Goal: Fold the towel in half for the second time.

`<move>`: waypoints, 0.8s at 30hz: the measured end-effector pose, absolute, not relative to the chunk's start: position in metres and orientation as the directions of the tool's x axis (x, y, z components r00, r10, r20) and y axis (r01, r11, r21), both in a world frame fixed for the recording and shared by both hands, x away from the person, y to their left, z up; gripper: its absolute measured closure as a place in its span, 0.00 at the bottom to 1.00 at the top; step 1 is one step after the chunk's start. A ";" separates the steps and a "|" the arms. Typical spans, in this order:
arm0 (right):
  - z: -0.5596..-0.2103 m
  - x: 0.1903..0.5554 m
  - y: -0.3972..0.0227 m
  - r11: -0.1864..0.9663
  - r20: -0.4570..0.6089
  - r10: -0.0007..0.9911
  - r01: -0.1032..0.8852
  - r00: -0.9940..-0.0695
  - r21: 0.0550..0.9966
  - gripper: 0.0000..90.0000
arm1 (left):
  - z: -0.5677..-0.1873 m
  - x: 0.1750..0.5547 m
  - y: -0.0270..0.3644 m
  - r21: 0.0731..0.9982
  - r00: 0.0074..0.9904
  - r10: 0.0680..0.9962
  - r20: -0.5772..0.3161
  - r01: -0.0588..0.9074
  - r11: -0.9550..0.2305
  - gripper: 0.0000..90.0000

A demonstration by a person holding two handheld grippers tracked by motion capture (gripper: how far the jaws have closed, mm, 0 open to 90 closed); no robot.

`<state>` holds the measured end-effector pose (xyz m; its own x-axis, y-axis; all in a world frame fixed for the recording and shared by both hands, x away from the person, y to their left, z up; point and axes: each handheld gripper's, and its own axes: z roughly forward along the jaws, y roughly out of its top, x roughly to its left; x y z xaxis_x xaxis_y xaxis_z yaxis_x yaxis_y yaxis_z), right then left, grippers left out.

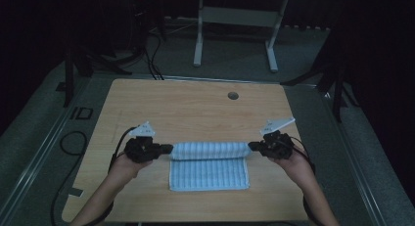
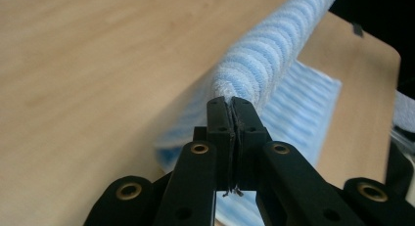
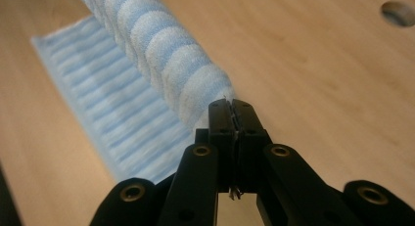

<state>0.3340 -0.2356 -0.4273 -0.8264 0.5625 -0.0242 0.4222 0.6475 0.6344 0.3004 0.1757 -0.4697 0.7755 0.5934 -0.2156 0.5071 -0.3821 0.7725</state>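
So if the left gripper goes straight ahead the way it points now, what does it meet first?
The blue striped towel: the left gripper is already shut on the lifted edge, which runs straight ahead. Beyond it probably comes the right gripper, clamped on the other corner, though depth is unclear.

A blue-and-white striped towel [image 1: 209,167] is seen on a wooden table [image 1: 195,106], its far edge lifted into a rolled fold. The fold's left end is pinched by the left gripper [image 1: 169,148], its right end by the right gripper [image 1: 251,146]. A round hole [image 1: 233,95] is seen near the table's far edge
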 end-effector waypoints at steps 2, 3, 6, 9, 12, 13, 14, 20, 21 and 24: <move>-0.430 0.328 -0.235 0.662 -0.038 0.556 0.414 -0.830 0.624 0.98 | -0.475 0.292 0.174 0.765 0.780 0.588 -0.215 0.509 -0.395 0.97; -0.436 0.315 -0.235 0.675 -0.035 0.544 0.412 -0.838 0.612 0.98 | -0.478 0.287 0.174 0.759 0.782 0.586 -0.215 0.511 -0.404 0.97; -0.440 0.305 -0.236 0.679 -0.030 0.536 0.410 -0.843 0.609 0.98 | -0.486 0.274 0.174 0.753 0.785 0.579 -0.218 0.513 -0.413 0.96; -0.450 0.291 -0.235 0.683 -0.004 0.529 0.423 -0.849 0.596 0.98 | -0.498 0.263 0.175 0.726 0.781 0.574 -0.245 0.540 -0.426 0.96; -0.463 0.280 -0.234 0.698 0.010 0.521 0.432 -0.854 0.571 0.98 | -0.508 0.256 0.173 0.711 0.780 0.571 -0.256 0.552 -0.435 0.96; -0.468 0.277 -0.235 0.700 0.015 0.520 0.436 -0.854 0.565 0.98 | -0.511 0.254 0.173 0.702 0.780 0.566 -0.267 0.560 -0.441 0.96; -0.472 0.275 -0.236 0.702 0.025 0.520 0.444 -0.854 0.557 0.97 | -0.514 0.253 0.172 0.681 0.776 0.566 -0.278 0.575 -0.454 0.94; -0.476 0.276 -0.247 0.670 0.057 0.553 0.484 -0.832 0.564 0.81 | -0.499 0.251 0.178 0.702 0.775 0.591 -0.224 0.549 -0.455 0.63; -0.473 0.278 -0.247 0.662 0.059 0.555 0.484 -0.829 0.572 0.80 | -0.496 0.253 0.177 0.714 0.772 0.596 -0.221 0.544 -0.441 0.62; -0.471 0.287 -0.241 0.662 0.047 0.552 0.471 -0.833 0.583 0.77 | -0.496 0.263 0.171 0.712 0.776 0.587 -0.229 0.545 -0.443 0.61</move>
